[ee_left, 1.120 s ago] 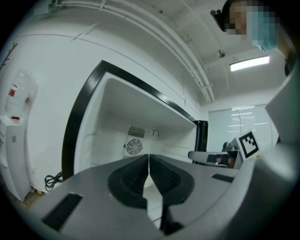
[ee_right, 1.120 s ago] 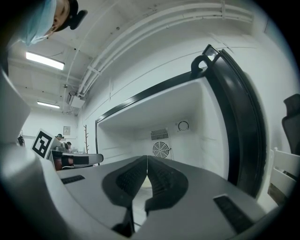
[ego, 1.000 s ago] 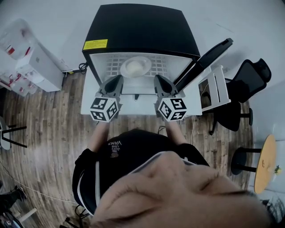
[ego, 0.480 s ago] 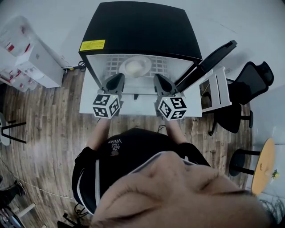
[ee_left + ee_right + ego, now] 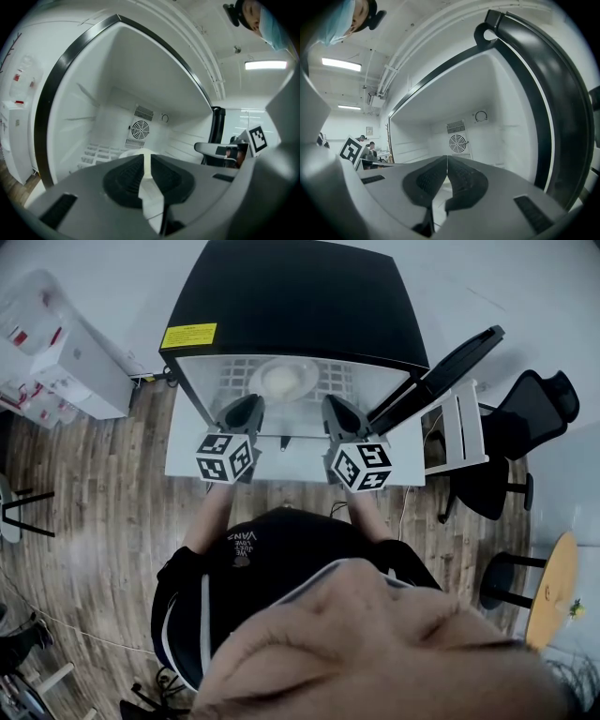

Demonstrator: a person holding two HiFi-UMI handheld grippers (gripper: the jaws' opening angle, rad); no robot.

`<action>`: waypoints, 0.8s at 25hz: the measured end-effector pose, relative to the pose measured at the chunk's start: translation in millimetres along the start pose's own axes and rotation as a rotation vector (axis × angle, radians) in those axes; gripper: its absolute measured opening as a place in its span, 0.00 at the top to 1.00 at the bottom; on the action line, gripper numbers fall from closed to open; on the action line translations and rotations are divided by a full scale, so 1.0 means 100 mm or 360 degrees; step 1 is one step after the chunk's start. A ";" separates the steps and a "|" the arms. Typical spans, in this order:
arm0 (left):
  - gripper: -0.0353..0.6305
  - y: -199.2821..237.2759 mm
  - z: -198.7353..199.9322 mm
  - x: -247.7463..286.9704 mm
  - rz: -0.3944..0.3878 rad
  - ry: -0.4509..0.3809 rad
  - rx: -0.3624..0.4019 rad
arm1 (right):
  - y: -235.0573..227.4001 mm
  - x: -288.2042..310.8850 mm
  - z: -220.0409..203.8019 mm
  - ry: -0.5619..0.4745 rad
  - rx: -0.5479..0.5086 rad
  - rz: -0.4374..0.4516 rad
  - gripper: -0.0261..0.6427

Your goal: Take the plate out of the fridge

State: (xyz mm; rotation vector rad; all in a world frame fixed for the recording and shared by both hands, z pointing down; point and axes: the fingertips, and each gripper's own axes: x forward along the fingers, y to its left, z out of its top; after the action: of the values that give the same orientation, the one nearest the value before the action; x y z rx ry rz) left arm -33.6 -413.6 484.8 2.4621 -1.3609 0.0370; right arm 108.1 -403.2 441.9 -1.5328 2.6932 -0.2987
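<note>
Plate (image 5: 284, 379): round, white, shallow, with a pale mound at its centre. It lies flat on the white wire shelf (image 5: 234, 373) inside the fridge (image 5: 291, 306), near mid-width. The fridge is a black-topped cabinet with a white interior; its door (image 5: 441, 367) is swung open to the right.

Fridge (image 5: 291, 306) casing noted as black, smooth, faintly sheened; its liner (image 5: 93, 75) white smooth plastic, lightly glossy. Shelf (image 5: 333, 376) seen as white-coated wire grid. Plate (image 5: 284, 379) white and glossy, ceramic-looking. Left gripper (image 5: 146, 159) and right gripper (image 5: 446, 161) shells recorded as matt grey plastic, with black ribbed pads (image 5: 124, 176). Floor (image 5: 103, 512) laid in wood-grain planks.
</note>
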 end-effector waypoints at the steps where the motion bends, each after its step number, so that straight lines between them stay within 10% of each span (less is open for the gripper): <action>1: 0.92 0.01 -0.02 0.01 0.0003 0.0004 -0.0014 | -0.01 0.00 -0.01 0.0004 0.0002 -0.0001 0.94; 20: 0.69 0.14 -0.31 0.08 -0.0028 0.0065 -0.0586 | 0.00 0.03 -0.04 0.0019 -0.0005 -0.0001 0.94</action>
State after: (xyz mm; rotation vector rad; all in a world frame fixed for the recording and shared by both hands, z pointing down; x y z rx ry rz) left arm -36.6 -418.3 519.6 2.1532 -1.2052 -0.1532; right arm 106.6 -405.1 445.6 -1.5379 2.7038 -0.3047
